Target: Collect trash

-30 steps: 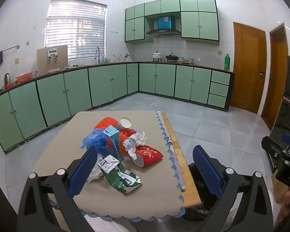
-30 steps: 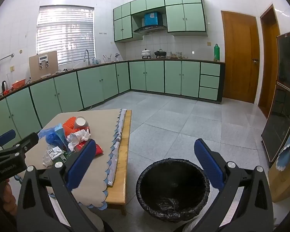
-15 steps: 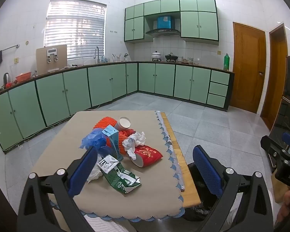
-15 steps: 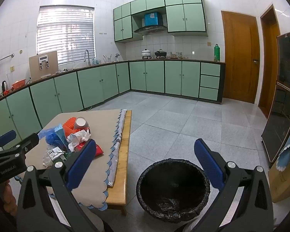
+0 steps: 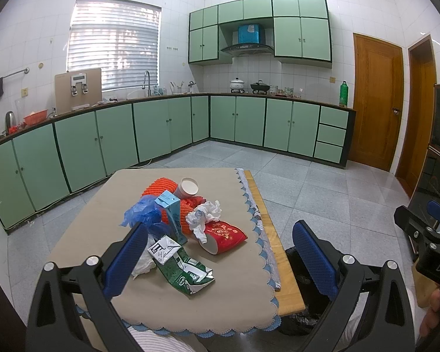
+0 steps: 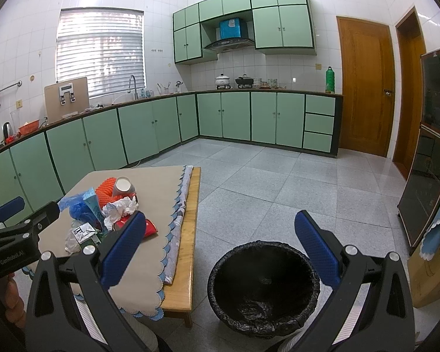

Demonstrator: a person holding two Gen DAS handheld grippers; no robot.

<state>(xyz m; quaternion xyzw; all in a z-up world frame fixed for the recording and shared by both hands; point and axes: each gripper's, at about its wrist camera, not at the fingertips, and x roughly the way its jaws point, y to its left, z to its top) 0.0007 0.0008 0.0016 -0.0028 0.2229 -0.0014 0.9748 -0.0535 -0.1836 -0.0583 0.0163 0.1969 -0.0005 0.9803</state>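
A pile of trash lies on the low table: a green carton, a red paper cup on its side, crumpled white paper, a blue carton, a blue plastic bag, orange netting and a white cup. My left gripper is open and empty, above the table's near end. My right gripper is open and empty, above the black-lined trash bin on the floor right of the table. The pile also shows in the right wrist view.
Green kitchen cabinets run along the left and far walls. Wooden doors stand at the right. A dark glass cabinet stands at far right, with a cardboard box beside it. Tiled floor lies beyond the table.
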